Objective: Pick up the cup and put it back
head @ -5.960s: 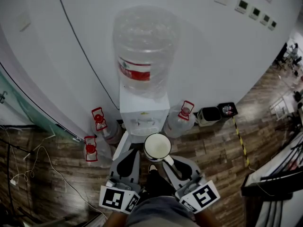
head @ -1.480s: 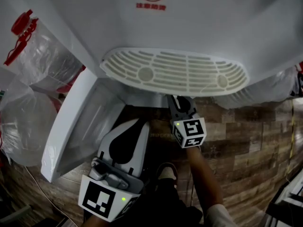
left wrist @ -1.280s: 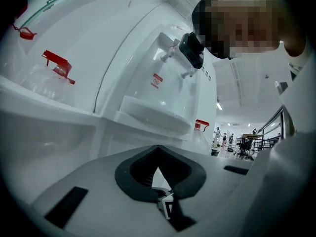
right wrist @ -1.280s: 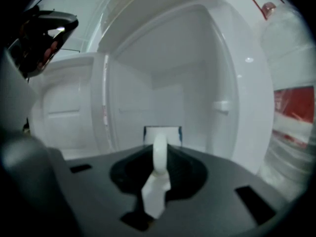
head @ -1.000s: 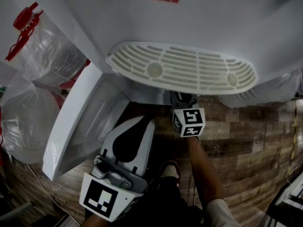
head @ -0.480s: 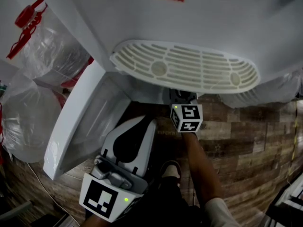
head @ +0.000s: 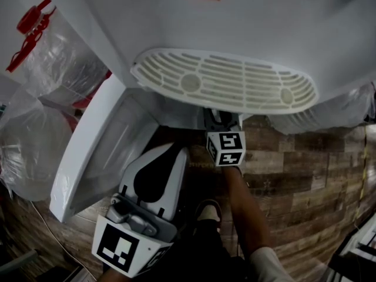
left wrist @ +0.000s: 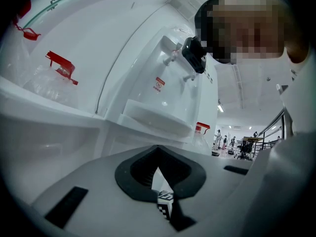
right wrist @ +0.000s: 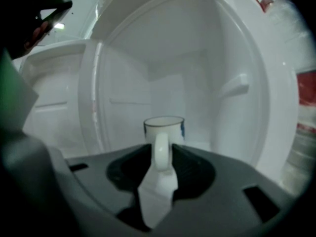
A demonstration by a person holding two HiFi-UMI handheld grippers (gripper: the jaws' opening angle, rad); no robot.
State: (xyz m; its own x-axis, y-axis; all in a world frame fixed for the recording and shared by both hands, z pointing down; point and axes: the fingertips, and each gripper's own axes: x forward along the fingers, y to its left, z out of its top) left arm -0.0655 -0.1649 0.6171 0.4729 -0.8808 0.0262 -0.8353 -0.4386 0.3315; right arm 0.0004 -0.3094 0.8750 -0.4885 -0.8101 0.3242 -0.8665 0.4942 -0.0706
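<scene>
**Two tools: right one at cup, left one idle**

Right tool (right wrist: 160, 158) is reached forward into the open cabinet (right wrist: 197, 83) under the dispenser's drip tray (head: 223, 87). In the head view its tip is hidden beneath the tray, and only its marker cube (head: 226, 148) and the bare forearm (head: 244, 210) show, stretched nearly straight ahead. Its jaws are opening, with the handle (right wrist: 161, 154) of the cup (right wrist: 164, 131) between them and the pads not visibly pressing on it. Cup stands upright on the cabinet floor, handle turned toward the tool.

Left tool (head: 167, 157) is held low and back, close to the body and beside the swung-open door (head: 94, 145). It points up and forward, jaws together on nothing.
</scene>
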